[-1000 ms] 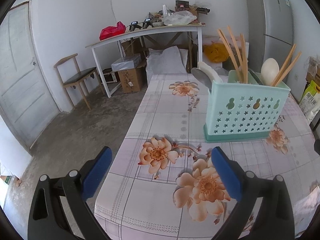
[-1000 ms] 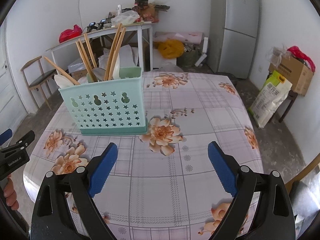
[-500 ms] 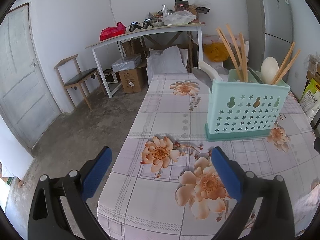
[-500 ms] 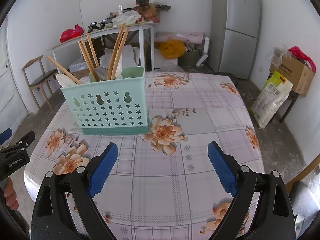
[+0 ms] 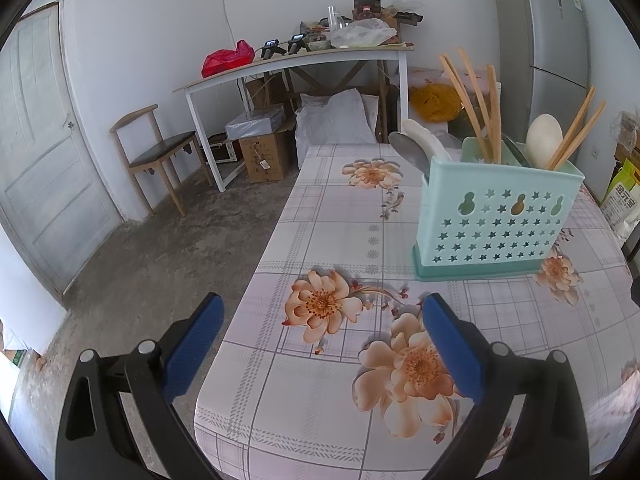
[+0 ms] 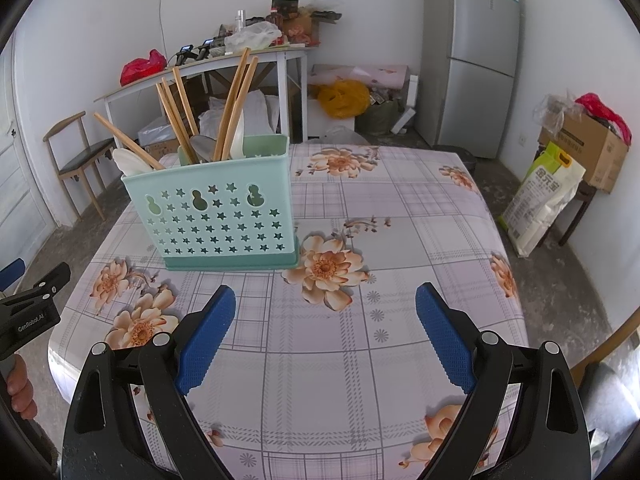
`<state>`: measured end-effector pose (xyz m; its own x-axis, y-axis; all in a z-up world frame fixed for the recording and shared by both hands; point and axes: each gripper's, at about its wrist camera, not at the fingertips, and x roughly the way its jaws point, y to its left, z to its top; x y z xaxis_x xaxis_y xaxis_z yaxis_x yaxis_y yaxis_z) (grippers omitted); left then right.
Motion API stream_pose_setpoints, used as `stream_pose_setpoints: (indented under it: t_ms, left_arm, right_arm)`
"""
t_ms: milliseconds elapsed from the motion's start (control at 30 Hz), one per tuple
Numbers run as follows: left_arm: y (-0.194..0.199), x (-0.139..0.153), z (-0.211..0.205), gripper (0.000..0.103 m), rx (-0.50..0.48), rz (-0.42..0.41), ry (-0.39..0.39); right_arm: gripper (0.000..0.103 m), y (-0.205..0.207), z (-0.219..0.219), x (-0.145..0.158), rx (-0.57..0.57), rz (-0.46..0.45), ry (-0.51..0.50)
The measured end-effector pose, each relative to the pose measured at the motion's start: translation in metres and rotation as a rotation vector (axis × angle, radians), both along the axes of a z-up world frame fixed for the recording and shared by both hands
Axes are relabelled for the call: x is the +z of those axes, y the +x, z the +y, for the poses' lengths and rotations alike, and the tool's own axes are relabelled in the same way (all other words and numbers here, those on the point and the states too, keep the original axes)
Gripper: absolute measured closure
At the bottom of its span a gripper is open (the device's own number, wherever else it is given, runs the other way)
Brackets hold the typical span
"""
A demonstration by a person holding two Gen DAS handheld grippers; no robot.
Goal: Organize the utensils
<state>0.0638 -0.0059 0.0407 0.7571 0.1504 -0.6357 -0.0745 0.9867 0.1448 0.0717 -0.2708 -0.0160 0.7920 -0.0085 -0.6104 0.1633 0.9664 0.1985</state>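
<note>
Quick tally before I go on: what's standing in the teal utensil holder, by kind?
Wooden chopsticks: 6
White spoons: 2
Metal spoon: 1
Total in the utensil holder: 9

Bare white-walled room, rough grey concrete floor (image 5: pixel 160 264), even daylight.

Panelled white door (image 5: pixel 44 152) on the left wall, wooden chair (image 5: pixel 160 156) with dark seat just beside it. White trestle table (image 5: pixel 296 60) against the back wall, top cluttered: red bag (image 5: pixel 226 58), clear plastic bag, small gadgets. Under it cardboard boxes (image 5: pixel 264 152) and a white sack (image 5: pixel 334 120). Silver two-door fridge (image 6: pixel 470 56) in the back right corner, yellow bag (image 6: pixel 344 98) and junk on the floor between it and the trestle table. Right wall: open cardboard box (image 6: pixel 592 148) on a low stand, printed sack (image 6: pixel 540 196) leaning near it. Foreground table has a floral checked cloth (image 6: pixel 400 240).
</note>
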Motion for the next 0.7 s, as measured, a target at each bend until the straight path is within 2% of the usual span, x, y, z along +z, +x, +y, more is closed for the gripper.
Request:
stream_pose_setpoints:
  t_ms: [700]
  left_arm:
    - [0.0002, -0.0002, 0.0011, 0.006, 0.001, 0.003, -0.002]
  right_arm:
    - [0.016, 0.0005, 0.0006, 0.0020, 0.002, -0.005, -0.004]
